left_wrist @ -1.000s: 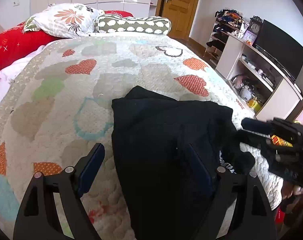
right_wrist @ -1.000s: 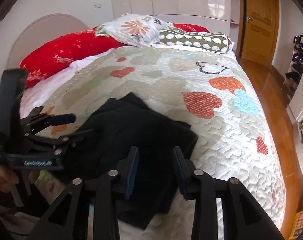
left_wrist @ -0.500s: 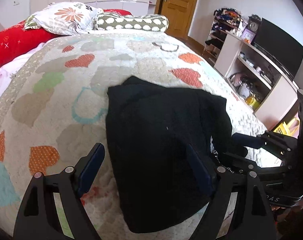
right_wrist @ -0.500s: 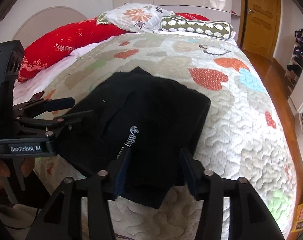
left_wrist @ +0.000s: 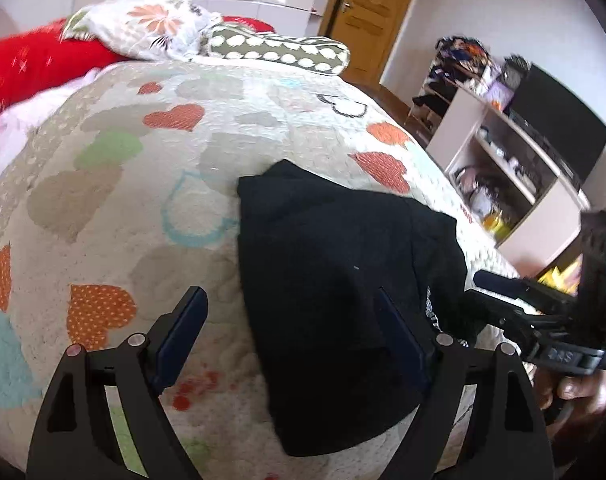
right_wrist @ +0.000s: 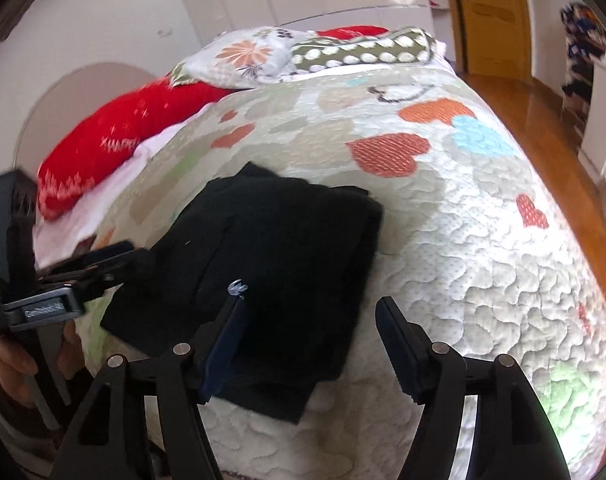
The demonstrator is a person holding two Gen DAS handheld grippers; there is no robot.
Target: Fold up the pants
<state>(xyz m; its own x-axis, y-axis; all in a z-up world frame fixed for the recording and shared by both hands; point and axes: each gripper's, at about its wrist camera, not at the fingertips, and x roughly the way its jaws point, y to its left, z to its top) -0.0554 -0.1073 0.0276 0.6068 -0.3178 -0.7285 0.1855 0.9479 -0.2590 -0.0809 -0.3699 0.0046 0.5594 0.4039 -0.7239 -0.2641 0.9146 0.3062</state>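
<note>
The black pants (left_wrist: 327,280) lie folded in a compact block on the heart-patterned quilt (left_wrist: 143,208) near the bed's front edge; they also show in the right wrist view (right_wrist: 287,256). My left gripper (left_wrist: 291,320) is open, its right finger over the pants and its left finger over bare quilt. My right gripper (right_wrist: 311,336) is open and empty above the pants' near right corner. Each gripper shows in the other's view: the right gripper (left_wrist: 515,304) at the pants' right edge, the left gripper (right_wrist: 91,264) at their left edge.
Pillows (left_wrist: 151,28) and a red cushion (right_wrist: 115,140) lie at the head of the bed. A shelf unit with a TV (left_wrist: 559,128) stands to the right. A wooden door (right_wrist: 491,16) and wood floor (right_wrist: 563,120) are beyond the bed.
The right gripper has opened wider and drawn back a little. Both views have pulled slightly away from the pants, which stay folded in place.
</note>
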